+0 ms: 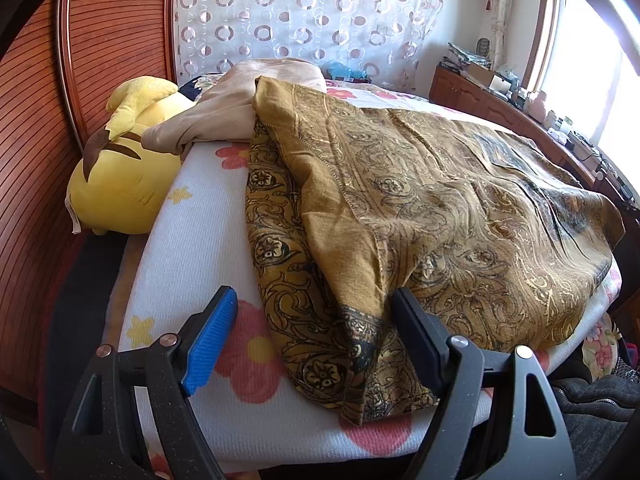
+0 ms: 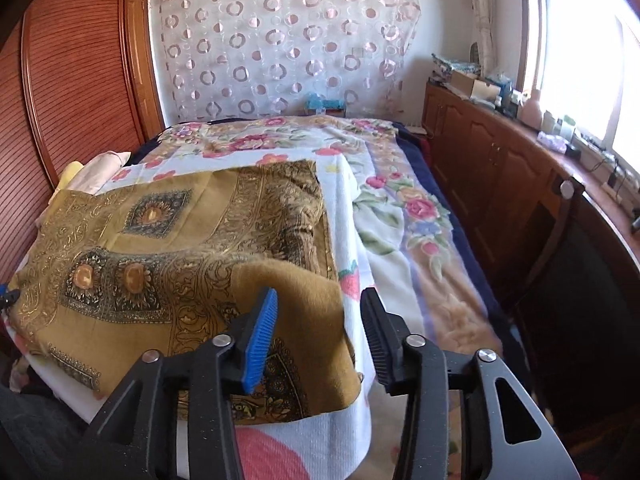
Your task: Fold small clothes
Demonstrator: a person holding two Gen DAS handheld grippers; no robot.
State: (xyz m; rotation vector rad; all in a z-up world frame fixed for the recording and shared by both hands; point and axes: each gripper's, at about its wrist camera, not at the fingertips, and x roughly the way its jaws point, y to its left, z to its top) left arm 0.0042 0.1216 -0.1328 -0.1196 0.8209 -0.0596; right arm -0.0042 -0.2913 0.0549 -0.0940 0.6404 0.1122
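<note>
Two grippers hang over one mustard-gold garment [image 1: 420, 208] that lies on a white flowery towel [image 1: 208, 240] at the near end of the bed.

The left gripper [image 1: 312, 320] has its jaws wide apart, with nothing pinched. The near corner of the cloth lies between them, but the pads do not press on it. The right gripper [image 2: 316, 332] is part way open, and the soft folded-over corner [image 2: 304, 292] sits loose between its jaws. No grip on that side either.

The fold looks partly made. To do it well, I think each corner should be picked up right at the edge, so only one layer comes up. Then both sides should be laid over evenly and patted flat.

The cloth is thin and floppy, with dark swirly prints and round flower shapes. Its turned-over side is plain and fuzzy. It wrinkles easily. The towel feels bumpy, like a waffle. A plump yellow plush toy [image 1: 120, 168] lies far left, beside a beige garment [image 1: 224, 116].
</note>
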